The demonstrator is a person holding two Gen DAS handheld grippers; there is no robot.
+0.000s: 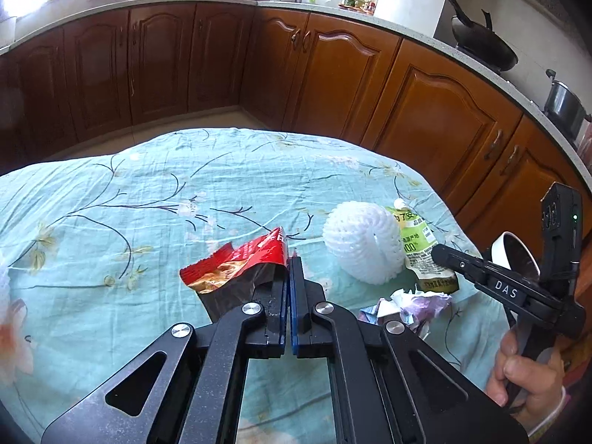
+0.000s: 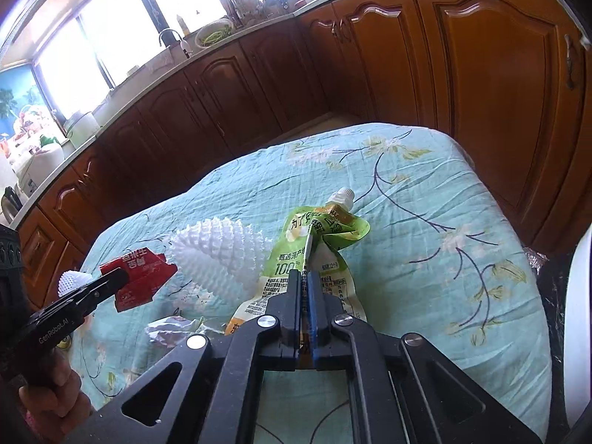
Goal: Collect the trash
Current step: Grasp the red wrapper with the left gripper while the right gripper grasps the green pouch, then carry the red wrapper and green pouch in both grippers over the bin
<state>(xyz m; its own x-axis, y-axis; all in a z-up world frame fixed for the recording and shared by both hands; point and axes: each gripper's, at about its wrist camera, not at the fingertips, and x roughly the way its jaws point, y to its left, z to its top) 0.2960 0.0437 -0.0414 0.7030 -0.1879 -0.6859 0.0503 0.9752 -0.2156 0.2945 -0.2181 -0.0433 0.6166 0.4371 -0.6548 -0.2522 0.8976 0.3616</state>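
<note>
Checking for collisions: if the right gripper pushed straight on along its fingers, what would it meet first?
The green pouch already pinched in the right gripper; past its white spout, only the floral tablecloth, though depth is uncertain.

glossy foil wrapper [image 1: 236,270], wrinkled cloth tablecloth [image 1: 148,192]

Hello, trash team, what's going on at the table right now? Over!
Left gripper shut on red snack bag. Right gripper shut on green pouch. White foam net and crumpled paper on the tablecloth. Nothing in the way.
</note>
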